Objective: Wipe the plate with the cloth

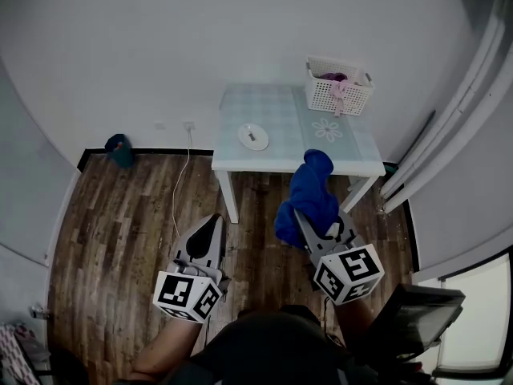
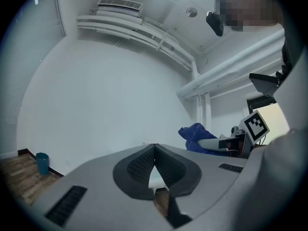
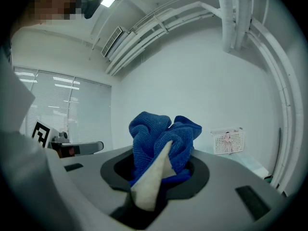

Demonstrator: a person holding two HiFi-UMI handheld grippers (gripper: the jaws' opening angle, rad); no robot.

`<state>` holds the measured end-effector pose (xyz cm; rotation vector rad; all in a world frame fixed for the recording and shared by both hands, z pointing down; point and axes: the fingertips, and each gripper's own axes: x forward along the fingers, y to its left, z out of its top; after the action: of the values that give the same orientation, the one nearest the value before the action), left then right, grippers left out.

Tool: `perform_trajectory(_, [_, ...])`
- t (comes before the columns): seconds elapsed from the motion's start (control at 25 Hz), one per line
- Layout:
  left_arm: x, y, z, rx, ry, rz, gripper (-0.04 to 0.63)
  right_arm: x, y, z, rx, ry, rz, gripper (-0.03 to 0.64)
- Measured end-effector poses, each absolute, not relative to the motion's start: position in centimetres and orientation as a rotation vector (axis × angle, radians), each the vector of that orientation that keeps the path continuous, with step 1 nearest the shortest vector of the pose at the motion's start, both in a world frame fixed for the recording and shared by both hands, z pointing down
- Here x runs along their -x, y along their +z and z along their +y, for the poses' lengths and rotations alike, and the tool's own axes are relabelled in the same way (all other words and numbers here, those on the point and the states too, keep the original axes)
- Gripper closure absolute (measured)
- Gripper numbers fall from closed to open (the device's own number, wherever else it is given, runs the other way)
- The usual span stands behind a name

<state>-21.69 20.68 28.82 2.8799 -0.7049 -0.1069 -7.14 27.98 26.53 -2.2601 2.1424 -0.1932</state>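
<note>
A small white plate (image 1: 252, 135) lies on the pale checked table (image 1: 276, 152) ahead of me. A bunched blue cloth (image 1: 311, 192) is clamped in my right gripper (image 1: 298, 212), which is shut on it and held up short of the table's front edge. In the right gripper view the blue cloth (image 3: 161, 146) fills the jaws, with a pale label hanging down. My left gripper (image 1: 213, 223) is shut with nothing in it, raised over the wooden floor left of the table. The left gripper view also catches the blue cloth (image 2: 196, 137) and my right gripper (image 2: 219, 143).
A white basket (image 1: 339, 87) with pink items stands at the table's far right corner. A teal bin (image 1: 119, 149) sits by the wall at left, and a white cable (image 1: 181, 179) runs across the floor. Pipes (image 1: 457, 127) line the right wall.
</note>
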Motion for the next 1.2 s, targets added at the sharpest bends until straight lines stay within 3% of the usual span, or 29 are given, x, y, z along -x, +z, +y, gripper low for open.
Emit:
perform_trajectory(0.48, [18.9, 29.1, 15.6, -2.891, -0.084, -0.762, 0.588, 3.9, 27.1, 22.9, 2.202, -0.209, 2.15, 0.468])
perform_trajectory(1.2, [7.3, 28.6, 6.6, -2.846, -0.068, -0.901, 0.589, -8.0, 27.3, 13.3, 2.018, -0.274, 2.262, 0.468])
